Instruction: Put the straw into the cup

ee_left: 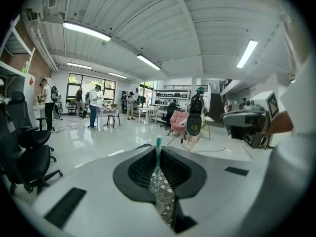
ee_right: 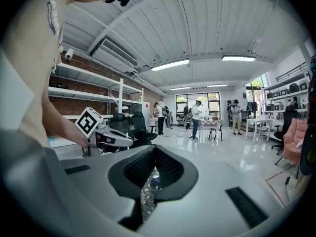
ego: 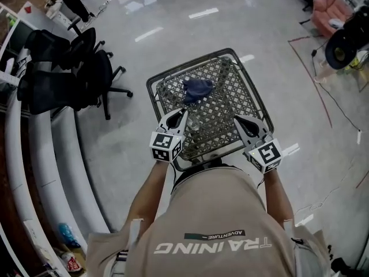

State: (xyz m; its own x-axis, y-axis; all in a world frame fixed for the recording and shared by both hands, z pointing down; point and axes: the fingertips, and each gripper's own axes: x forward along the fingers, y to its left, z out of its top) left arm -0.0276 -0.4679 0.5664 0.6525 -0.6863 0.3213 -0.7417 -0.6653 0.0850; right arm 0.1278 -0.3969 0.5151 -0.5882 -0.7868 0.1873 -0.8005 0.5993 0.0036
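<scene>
Looking down the left tongs, they're pinched shut on a thin teal-and-white striped straw that stands upright, and the head view barely shows it. The right tongs are closed on nothing. Past both is a square metal lattice desk with a crumpled blue cloth on it.

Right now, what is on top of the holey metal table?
A crumpled blue cloth lies on the mesh table. By the left gripper stands something clear, perhaps the cup. That gripper and the right gripper cover the table's near corners.
</scene>
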